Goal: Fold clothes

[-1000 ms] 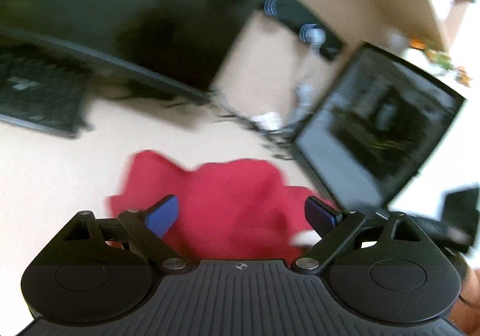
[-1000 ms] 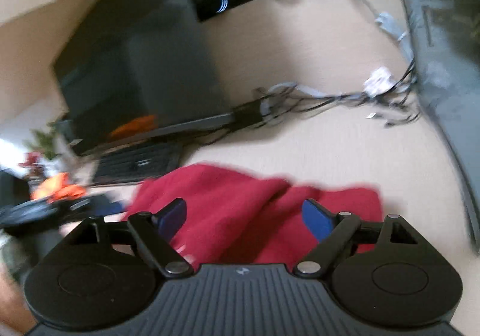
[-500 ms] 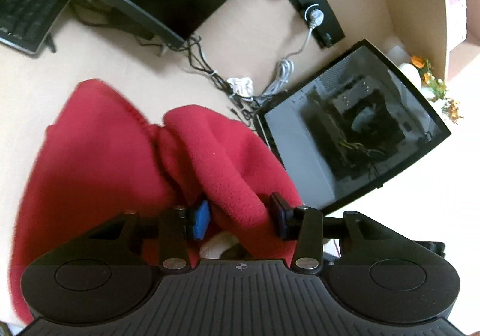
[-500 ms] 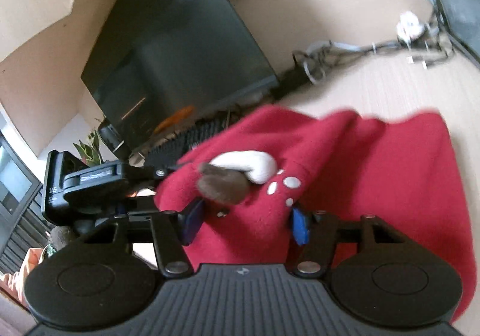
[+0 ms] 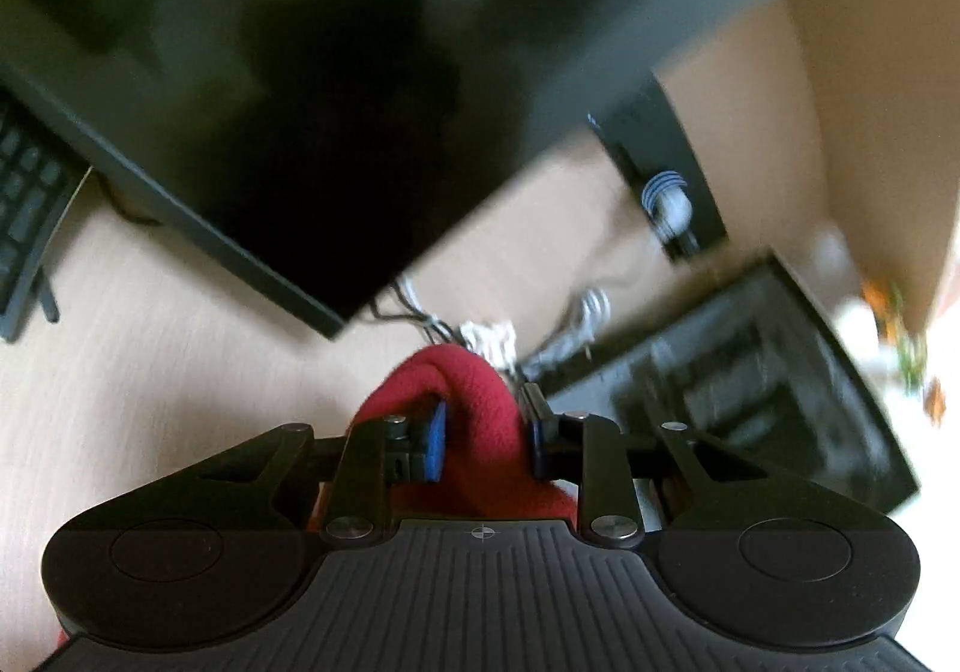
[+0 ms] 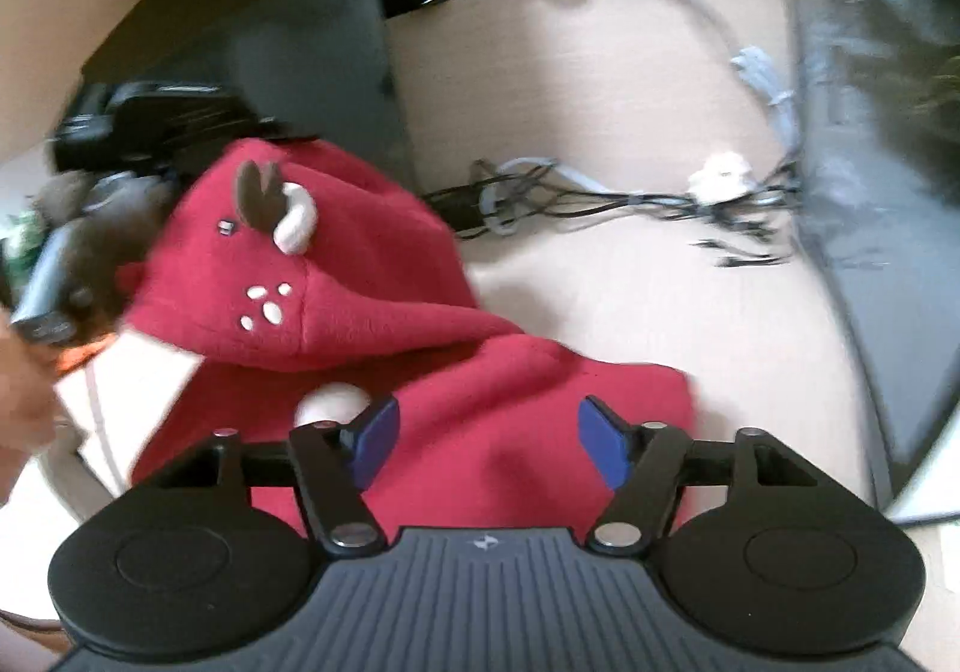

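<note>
The left gripper (image 5: 483, 435) is lifted off the desk (image 5: 150, 348), clenched on a bunched fold of the red fleece garment (image 5: 474, 402). The right gripper (image 6: 487, 441) hovers low with its jaws spread, released; the garment (image 6: 480, 432) lies beneath it on the desk (image 6: 630, 300), its hood raised at far left. Blurred cables (image 6: 600, 192) lie beyond.

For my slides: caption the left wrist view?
Left gripper shut on a fold of red fleece, lifted above the desk.
</note>
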{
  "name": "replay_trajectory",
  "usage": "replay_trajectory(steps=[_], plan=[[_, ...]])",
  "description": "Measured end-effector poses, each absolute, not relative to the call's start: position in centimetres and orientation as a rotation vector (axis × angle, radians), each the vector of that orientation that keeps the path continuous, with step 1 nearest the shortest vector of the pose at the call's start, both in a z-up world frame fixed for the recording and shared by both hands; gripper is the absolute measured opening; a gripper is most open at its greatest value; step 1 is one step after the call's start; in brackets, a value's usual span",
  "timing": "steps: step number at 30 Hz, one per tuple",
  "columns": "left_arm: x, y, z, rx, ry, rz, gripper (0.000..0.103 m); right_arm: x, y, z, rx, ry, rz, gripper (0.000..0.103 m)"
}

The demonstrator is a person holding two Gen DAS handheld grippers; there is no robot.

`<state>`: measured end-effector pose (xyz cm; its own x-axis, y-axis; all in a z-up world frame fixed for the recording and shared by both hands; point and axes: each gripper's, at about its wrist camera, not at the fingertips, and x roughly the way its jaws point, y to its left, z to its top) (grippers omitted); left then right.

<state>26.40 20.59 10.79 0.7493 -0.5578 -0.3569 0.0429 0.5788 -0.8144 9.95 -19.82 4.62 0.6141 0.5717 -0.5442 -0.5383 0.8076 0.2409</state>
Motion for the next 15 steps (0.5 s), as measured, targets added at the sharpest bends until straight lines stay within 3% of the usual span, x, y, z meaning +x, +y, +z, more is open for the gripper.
replay_trajectory(steps=[8, 12, 15], plan=[[27.6, 22.3, 7.8, -0.994, 0.716, -0.35, 0.026, 19.1, -15.2, -0.6, 0.07, 0.862, 0.577, 0.059], [26.5, 22.7, 7.8, -0.949, 0.712, -0.367, 0.028, 15.3, -17.5, 2.1, 0.243, 0.746, 0.657, 0.06], [26.1, 23.0, 7.2, -0.965, 0.718, -0.359, 0.028, 12.2, -19.3, 3.2, 0.456, 0.724, 0.888, 0.08]])
